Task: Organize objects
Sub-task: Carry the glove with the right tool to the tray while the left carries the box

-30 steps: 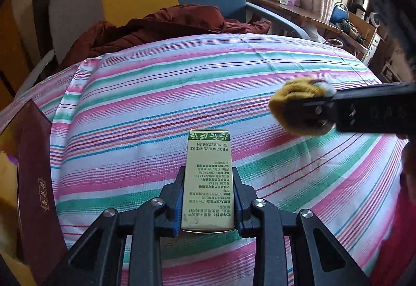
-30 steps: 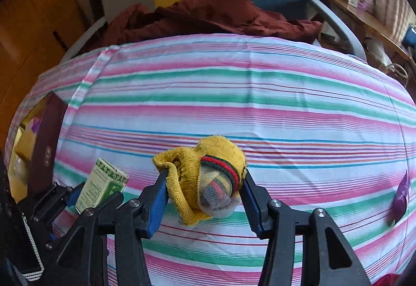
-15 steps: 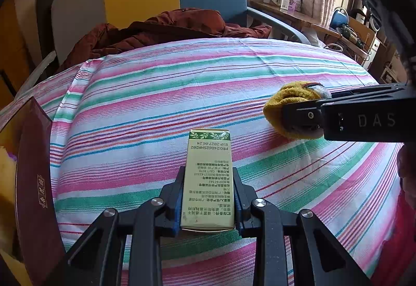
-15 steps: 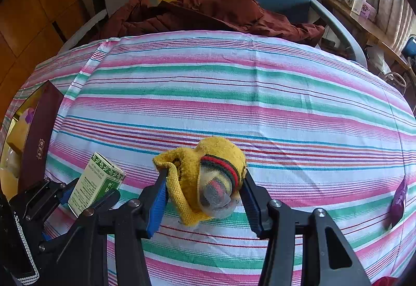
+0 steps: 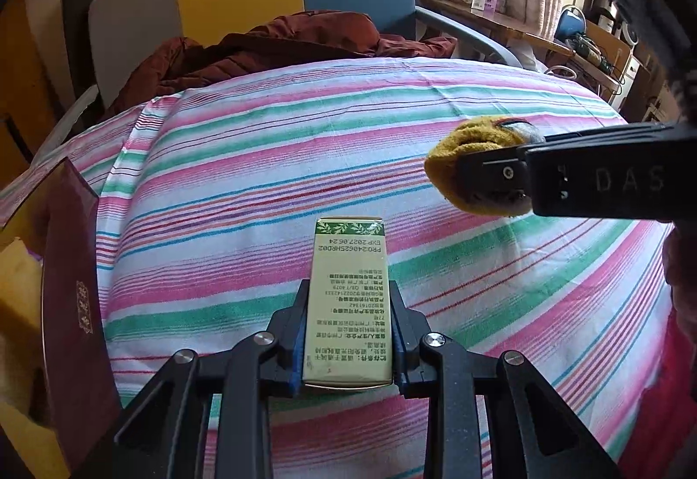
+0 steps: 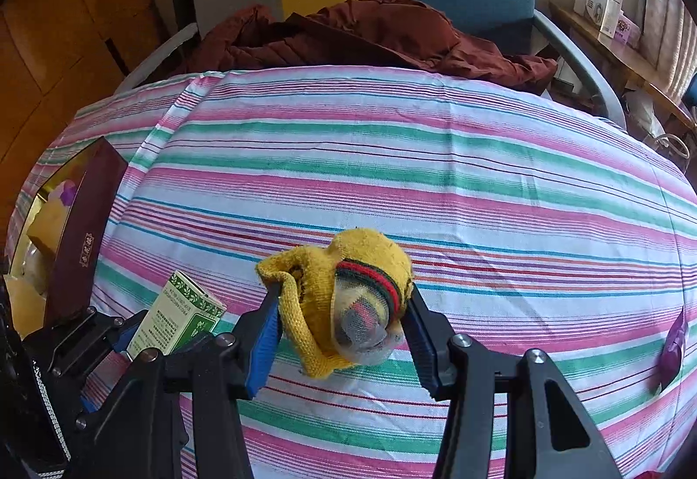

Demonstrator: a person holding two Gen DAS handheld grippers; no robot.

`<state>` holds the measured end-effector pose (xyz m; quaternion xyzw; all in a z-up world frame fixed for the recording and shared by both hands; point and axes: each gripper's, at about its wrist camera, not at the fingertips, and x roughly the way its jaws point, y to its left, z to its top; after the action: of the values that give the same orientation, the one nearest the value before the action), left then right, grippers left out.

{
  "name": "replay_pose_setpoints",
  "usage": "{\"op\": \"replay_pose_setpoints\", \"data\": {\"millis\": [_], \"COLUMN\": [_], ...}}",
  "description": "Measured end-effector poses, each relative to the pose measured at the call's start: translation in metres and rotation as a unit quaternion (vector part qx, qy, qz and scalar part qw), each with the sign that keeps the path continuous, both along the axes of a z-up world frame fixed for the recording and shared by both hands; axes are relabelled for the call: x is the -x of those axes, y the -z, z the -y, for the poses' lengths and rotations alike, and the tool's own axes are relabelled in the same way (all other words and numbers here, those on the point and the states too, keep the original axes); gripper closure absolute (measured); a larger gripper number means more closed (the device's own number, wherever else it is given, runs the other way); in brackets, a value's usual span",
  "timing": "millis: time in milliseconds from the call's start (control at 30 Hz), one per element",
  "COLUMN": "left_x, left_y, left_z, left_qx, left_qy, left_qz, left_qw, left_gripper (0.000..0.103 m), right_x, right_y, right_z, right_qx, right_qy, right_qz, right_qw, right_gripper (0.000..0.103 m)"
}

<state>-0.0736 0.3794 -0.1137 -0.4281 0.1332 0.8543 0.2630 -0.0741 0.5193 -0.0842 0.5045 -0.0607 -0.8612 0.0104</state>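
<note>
both loads lifted, neither stowed: my left tongs [image 5: 348, 341] clamp the green carton [image 5: 348, 300], my right tongs [image 6: 340, 326] pinch the rolled yellow sock [image 6: 348, 300], both above the striped bed [image 6: 479, 182]. the open maroon box [image 6: 85, 235] at the left edge looks like the destination; a purple item [image 6: 671, 348] waits at right.

Left hand-held gripper [image 5: 348, 331] and right hand-held gripper [image 6: 340, 322] both angle downward, jaws clamped on loads.
</note>
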Motion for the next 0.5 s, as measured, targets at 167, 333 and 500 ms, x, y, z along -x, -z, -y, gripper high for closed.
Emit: {"op": "replay_pose_setpoints", "data": {"millis": [167, 333, 500], "left_x": [-0.006, -0.011, -0.017], "left_y": [-0.001, -0.002, -0.004], "left_z": [0.003, 0.006, 0.012], "left_qx": [0.005, 0.011, 0.013], "left_qy": [0.002, 0.006, 0.008], "left_qz": [0.002, 0.002, 0.006], "left_qw": [1.0000, 0.9999, 0.9999], "left_gripper": [0.073, 0.073, 0.073], "right_x": [-0.001, -0.001, -0.001], "right_y": [0.001, 0.004, 0.007], "right_z": [0.006, 0.011, 0.016], "right_qx": [-0.002, -0.004, -0.007], "right_qy": [-0.009, -0.015, -0.019], "right_qz": [0.001, 0.004, 0.007], "right_qw": [1.000, 1.000, 1.000], "right_gripper": [0.050, 0.050, 0.051]}}
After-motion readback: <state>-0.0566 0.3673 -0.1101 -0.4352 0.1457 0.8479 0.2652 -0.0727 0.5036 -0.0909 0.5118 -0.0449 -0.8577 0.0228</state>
